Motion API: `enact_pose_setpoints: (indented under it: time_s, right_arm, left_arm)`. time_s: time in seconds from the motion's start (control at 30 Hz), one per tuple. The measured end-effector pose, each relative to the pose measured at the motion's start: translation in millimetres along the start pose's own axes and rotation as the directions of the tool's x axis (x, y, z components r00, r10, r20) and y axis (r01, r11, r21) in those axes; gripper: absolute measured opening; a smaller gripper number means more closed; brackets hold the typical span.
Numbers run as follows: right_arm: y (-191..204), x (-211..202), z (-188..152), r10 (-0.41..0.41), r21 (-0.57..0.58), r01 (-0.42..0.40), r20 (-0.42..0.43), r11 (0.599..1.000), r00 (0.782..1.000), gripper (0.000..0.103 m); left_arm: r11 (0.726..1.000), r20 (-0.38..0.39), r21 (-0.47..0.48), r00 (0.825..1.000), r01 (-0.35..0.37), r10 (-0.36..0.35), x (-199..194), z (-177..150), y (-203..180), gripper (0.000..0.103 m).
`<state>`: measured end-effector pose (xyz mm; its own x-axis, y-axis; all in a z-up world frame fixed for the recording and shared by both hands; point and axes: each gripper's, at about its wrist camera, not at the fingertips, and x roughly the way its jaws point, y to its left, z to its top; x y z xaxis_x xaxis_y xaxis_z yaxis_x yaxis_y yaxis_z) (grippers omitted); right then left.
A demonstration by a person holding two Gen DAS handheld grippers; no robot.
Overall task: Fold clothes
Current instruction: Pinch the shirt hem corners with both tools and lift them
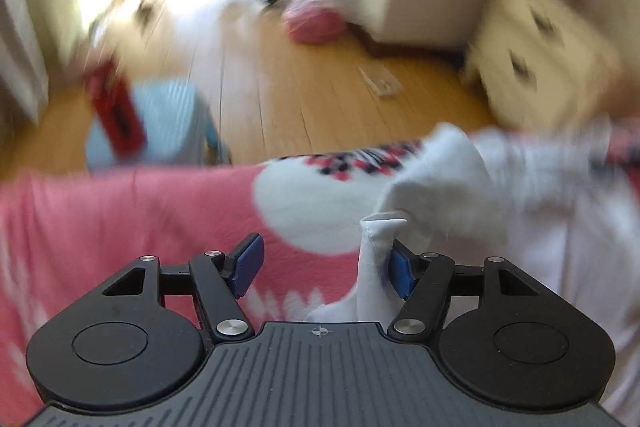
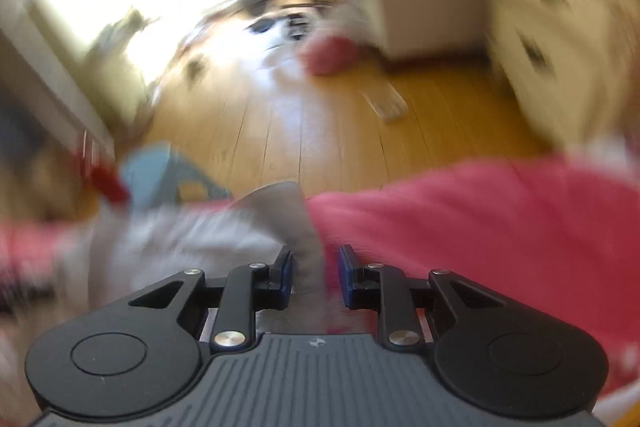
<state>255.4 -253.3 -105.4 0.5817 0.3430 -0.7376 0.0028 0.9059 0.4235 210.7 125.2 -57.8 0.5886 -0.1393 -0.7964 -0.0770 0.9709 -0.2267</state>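
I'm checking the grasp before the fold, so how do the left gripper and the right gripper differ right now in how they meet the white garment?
The left gripper stands wide open; the right gripper has a much narrower gap. At the left, the white garment lies against one blue pad only, the other pad bare. At the right, a cloth ridge stands between both pads, with a gap on one side. Both hang over the pink blanket, and neither clamps the cloth.

Room behind motion-blurred in both views; red object (image 1: 114, 107) on blue stool (image 1: 168, 123) unreadable, perhaps box.
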Motion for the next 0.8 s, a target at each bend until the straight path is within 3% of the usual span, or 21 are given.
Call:
enact_pose_setpoints:
  time_s: [0.07, 0.13, 0.2, 0.23, 0.3, 0.37, 0.5, 0.57, 0.7, 0.8]
  right_arm:
    - [-33, -10, 6, 0.016, 0.152, -0.022, 0.043, 0.988, 0.999, 0.026]
    - [-55, -16, 9, 0.001, 0.229, -0.019, 0.079, 0.973, 0.997, 0.027]
    - [-71, -20, 8, 0.016, 0.272, -0.035, 0.07, 0.962, 0.997, 0.027]
    - [-76, -22, 7, 0.035, 0.284, -0.05, 0.056, 0.957, 0.998, 0.027]
    - [-81, -31, 2, 0.067, 0.283, -0.071, 0.024, 0.957, 0.997, 0.028]
    - [-76, -36, -3, 0.098, 0.262, -0.088, -0.025, 0.961, 0.995, 0.044]
    - [-60, -37, -12, 0.148, 0.207, -0.117, -0.143, 0.971, 0.979, 0.054]
    - [-50, -35, -13, 0.164, 0.179, -0.133, -0.169, 0.975, 0.972, 0.065]
    - [-28, -25, -9, 0.125, 0.086, -0.112, -0.171, 0.99, 0.977, 0.062]
    - [-15, -14, -5, 0.088, 0.019, -0.086, -0.155, 0.996, 0.984, 0.052]
  left_arm:
    - [0.983, 0.033, -0.174, 0.998, 0.059, -0.054, -3, 2, 25, 0.065]
    - [0.947, 0.057, -0.305, 0.995, 0.1, -0.087, -5, 2, 43, 0.065]
    - [0.916, 0.061, -0.381, 0.992, 0.129, -0.115, -6, 0, 55, 0.065]
    - [0.913, 0.059, -0.385, 0.991, 0.136, -0.123, -8, 0, 56, 0.065]
    - [0.923, 0.052, -0.355, 0.989, 0.147, -0.137, -12, -1, 52, 0.068]
    - [0.939, 0.022, -0.304, 0.986, 0.162, -0.164, -12, -2, 43, 0.069]
    - [0.956, -0.052, -0.22, 0.976, 0.194, -0.21, -6, -5, 23, 0.071]
    - [0.961, -0.062, -0.179, 0.972, 0.211, -0.225, -2, -7, 15, 0.071]
    - [0.984, -0.077, -0.077, 0.983, 0.161, -0.167, 10, -11, -3, 0.07]
    - [0.993, -0.075, -0.029, 0.991, 0.11, -0.112, 16, -14, -9, 0.059]
